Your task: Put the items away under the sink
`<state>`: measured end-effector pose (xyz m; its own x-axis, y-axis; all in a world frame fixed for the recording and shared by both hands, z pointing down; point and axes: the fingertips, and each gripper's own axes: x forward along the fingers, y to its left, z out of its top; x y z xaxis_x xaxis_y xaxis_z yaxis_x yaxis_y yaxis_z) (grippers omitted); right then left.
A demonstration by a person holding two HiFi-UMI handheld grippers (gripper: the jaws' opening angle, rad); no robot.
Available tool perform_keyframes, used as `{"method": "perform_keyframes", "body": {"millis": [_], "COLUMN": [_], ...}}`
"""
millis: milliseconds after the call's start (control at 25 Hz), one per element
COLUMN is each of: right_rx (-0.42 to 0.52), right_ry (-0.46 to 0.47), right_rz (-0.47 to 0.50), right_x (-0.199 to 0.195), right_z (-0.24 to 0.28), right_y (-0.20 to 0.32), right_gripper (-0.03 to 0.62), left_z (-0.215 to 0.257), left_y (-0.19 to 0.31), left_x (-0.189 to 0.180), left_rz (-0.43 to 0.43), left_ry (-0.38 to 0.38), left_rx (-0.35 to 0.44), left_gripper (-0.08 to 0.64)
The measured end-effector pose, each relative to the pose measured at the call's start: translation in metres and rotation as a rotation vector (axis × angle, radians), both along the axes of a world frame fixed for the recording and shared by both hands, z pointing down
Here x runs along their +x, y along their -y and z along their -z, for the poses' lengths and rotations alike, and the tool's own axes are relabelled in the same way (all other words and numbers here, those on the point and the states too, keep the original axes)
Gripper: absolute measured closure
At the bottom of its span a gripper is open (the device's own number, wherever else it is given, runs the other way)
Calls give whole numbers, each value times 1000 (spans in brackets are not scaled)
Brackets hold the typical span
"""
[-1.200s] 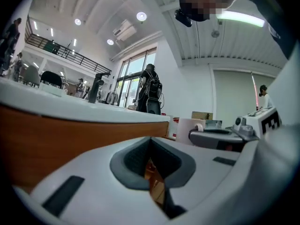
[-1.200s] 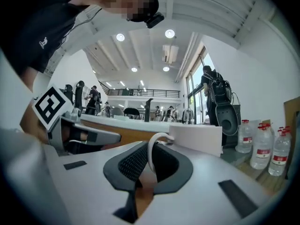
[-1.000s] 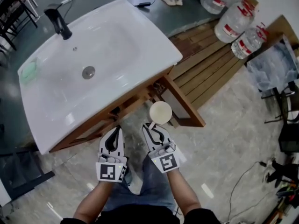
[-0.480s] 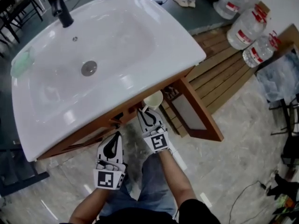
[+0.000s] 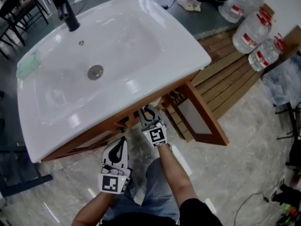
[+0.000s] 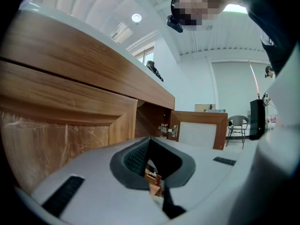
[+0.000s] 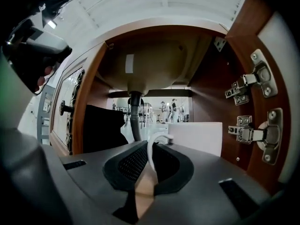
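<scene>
A white mug [image 7: 194, 137] sits inside the cabinet under the sink, seen in the right gripper view. Its thin curved handle [image 7: 151, 150] runs down between the jaws of my right gripper [image 7: 146, 175], which is shut on it. In the head view the right gripper [image 5: 147, 113] reaches in beneath the white sink's rim [image 5: 188, 41], and the mug is hidden there. My left gripper [image 5: 120, 144] hangs back in front of the closed left cabinet door [image 6: 61, 125]. In its own view the left gripper [image 6: 152, 175] is shut with nothing in it.
The right cabinet door [image 5: 200, 119] stands open. Its hinges [image 7: 246, 86] are on the inner wall at right, and the grey drain pipe [image 7: 136, 116] hangs from the basin at centre. Water bottles [image 5: 249, 29] lie beyond a slatted wooden platform [image 5: 230, 74]. A black faucet [image 5: 66, 11] stands on the sink.
My right gripper has pushed forward with the mug, carrying it in under the sink so it is no longer visible from above. The left gripper has stayed back.
</scene>
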<state>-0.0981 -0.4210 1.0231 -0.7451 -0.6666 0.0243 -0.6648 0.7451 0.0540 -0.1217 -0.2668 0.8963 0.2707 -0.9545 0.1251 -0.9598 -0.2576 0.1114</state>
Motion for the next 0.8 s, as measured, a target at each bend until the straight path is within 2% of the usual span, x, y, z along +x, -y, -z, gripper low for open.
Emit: {"method": "perform_keyframes", "body": {"millis": [200, 320, 400, 480, 560, 800], "right_rx": [-86, -182, -248, -284, -291, -262], "right_ry": [1, -5, -13, -17, -13, -18], "right_rz": [-55, -112, -148, -176, -197, -191], "right_x": [15, 41, 64, 85, 102, 121], "right_z": [-6, -5, 11, 47, 101, 292], "right_y": [-13, -42, -71, -98, -121, -174], "right_gripper": [442, 440, 468, 536, 569, 581], "left_z": [11, 33, 58, 94, 137, 277], "left_y": [-4, -13, -21, -30, -38, -66], "left_x": [2, 10, 15, 21, 26, 22], "left_rz": [-7, -30, -48, -59, -63, -40], "left_ry": [6, 10, 18, 21, 12, 2], "left_rx": [-19, -42, -63, -78, -93, -110], "left_gripper": [555, 555, 555, 555, 555, 555]}}
